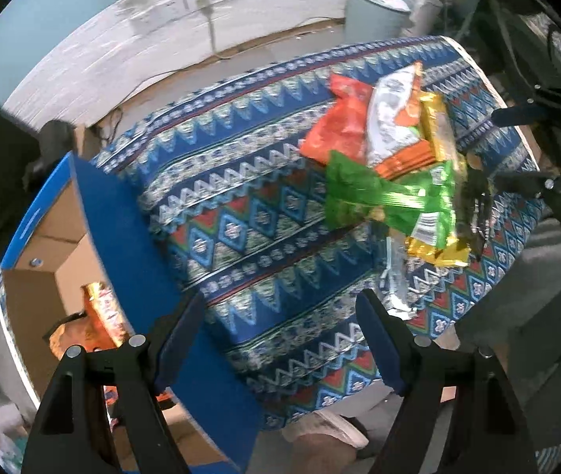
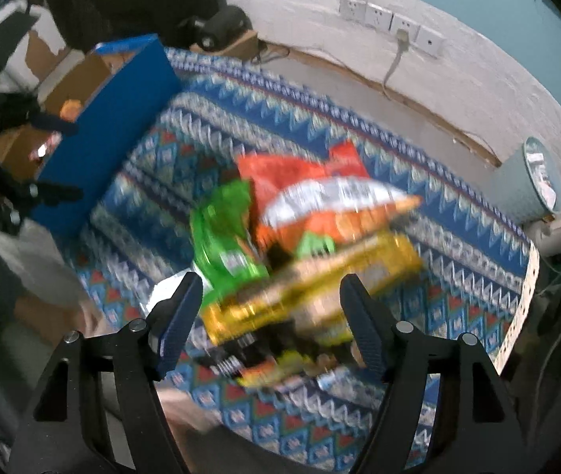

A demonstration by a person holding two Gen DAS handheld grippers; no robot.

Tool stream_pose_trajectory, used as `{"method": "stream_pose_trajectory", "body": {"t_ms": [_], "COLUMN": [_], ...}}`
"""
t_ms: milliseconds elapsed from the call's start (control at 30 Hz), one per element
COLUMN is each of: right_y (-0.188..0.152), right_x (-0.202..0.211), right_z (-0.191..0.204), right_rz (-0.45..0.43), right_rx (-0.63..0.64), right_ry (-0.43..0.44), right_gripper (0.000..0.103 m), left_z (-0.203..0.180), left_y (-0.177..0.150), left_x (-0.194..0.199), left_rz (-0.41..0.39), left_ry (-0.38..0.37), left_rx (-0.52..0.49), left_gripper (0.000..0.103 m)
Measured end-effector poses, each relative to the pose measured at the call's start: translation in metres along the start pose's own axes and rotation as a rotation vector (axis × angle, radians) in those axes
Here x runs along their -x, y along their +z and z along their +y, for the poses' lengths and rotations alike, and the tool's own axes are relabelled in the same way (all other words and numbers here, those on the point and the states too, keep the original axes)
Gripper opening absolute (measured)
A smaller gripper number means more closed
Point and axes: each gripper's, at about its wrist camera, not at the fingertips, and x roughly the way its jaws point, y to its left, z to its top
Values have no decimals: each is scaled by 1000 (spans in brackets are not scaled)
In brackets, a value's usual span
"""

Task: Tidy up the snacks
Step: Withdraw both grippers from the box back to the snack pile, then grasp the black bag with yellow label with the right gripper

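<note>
Both tools spread, nothing pinched, right tool point(image 2: 270, 316) over blurred snack pile point(image 2: 300, 245), box point(image 1: 59, 237) cropped.

Glossy foil snack packets point(image 1: 391, 158) (woven tablecloth point(image 1: 241, 205)); cardboard box point(image 1: 55, 237).

Snack pile point(image 2: 300, 252) motion-blurred
</note>
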Motion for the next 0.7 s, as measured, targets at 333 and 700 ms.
{"method": "stream_pose_trajectory", "body": {"t_ms": [333, 700], "right_y": [-57, -76], "right_x": [-21, -52], "right_z": [-7, 11], "right_rz": [57, 115], "right_rx": [113, 299], "right_ry": [-31, -64], "right_gripper": [78, 78], "left_z": [-35, -42], "left_y": [6, 6], "left_x": [-38, -62], "left_rz": [62, 115], "left_ry": [-65, -71], "left_rx": [-16, -27], "left_gripper": [80, 80]}}
